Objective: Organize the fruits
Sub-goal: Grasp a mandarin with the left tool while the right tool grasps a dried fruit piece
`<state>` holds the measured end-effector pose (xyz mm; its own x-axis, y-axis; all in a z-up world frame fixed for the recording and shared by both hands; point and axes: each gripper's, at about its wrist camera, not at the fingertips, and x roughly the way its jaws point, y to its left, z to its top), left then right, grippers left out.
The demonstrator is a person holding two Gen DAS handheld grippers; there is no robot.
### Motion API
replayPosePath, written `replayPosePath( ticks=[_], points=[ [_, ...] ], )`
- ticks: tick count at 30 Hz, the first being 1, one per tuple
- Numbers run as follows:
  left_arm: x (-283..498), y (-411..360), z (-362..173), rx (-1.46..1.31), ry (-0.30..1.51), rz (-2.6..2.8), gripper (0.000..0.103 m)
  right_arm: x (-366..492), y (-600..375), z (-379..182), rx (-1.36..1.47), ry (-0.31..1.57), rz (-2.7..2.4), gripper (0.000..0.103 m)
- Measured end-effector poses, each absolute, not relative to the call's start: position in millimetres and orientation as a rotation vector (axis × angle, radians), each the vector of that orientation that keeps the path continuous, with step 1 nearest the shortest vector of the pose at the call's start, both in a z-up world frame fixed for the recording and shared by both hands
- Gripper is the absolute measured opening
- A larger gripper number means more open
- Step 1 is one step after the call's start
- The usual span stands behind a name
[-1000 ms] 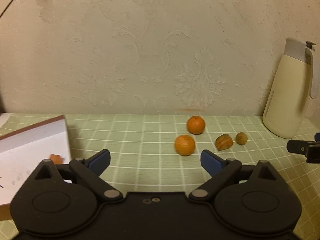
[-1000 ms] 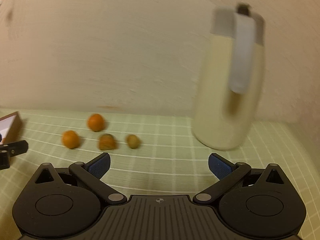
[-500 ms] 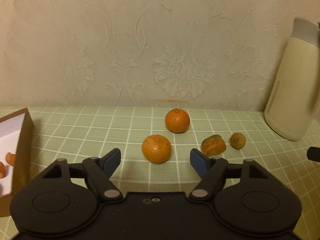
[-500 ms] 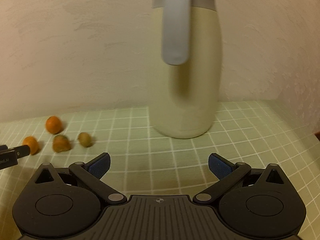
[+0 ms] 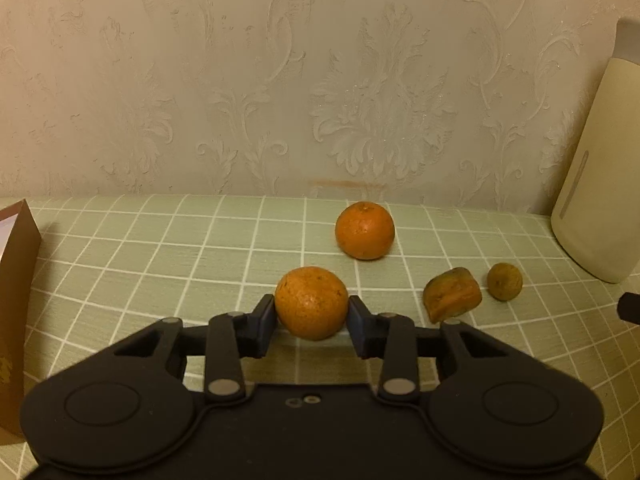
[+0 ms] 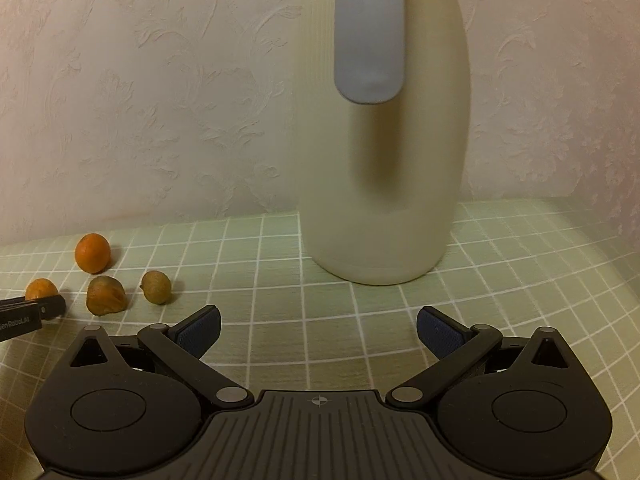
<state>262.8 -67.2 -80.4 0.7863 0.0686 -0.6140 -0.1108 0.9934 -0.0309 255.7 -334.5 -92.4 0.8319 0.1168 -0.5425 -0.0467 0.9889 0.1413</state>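
My left gripper [image 5: 312, 316] is shut on the near orange [image 5: 311, 302], its pads pressing both sides; the fruit sits low over the green checked cloth [image 5: 160, 264]. A second orange [image 5: 365, 230] lies behind it near the wall. A brownish wrinkled fruit [image 5: 452, 294] and a small round brown fruit [image 5: 505, 281] lie to the right. My right gripper [image 6: 318, 328] is open and empty, facing a cream jug. In the right wrist view the held orange [image 6: 40, 289], second orange [image 6: 93, 253] and both brown fruits [image 6: 106, 295] [image 6: 157, 287] sit at far left.
A tall cream jug with a grey handle [image 6: 380, 140] stands against the wall, right of the fruits; it also shows in the left wrist view [image 5: 600, 180]. A brown-sided box [image 5: 16, 300] stands at the left edge. Patterned wallpaper [image 5: 320, 80] backs the table.
My left gripper moved forward around the near orange and shut on it. My right gripper swung right, bringing the jug to centre view, and stayed open.
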Motion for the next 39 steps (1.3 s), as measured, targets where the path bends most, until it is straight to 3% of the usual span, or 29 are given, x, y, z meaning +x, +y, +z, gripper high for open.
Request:
replayPosePath(
  ticks=[21, 25, 30, 39],
  points=[
    [191.1, -34.5, -54.7, -0.022, 0.661, 0.133, 0.029, 261.8, -260.5, -76.8, 0.082, 0.508, 0.303, 0.103],
    [181.2, -28.7, -53.6, -0.015, 0.666, 0.142, 0.029, 267.4, -232.5, -77.7, 0.064, 0.528, 0.364, 0.082],
    [170.4, -17.7, -50.7, -0.028, 0.673, 0.169, 0.029, 273.1, -205.0, -80.7, 0.054, 0.543, 0.401, 0.079],
    [159.0, -0.3, -47.9, -0.057, 0.68, 0.196, 0.029, 286.6, -175.1, -91.2, 0.009, 0.586, 0.398, 0.062]
  ],
)
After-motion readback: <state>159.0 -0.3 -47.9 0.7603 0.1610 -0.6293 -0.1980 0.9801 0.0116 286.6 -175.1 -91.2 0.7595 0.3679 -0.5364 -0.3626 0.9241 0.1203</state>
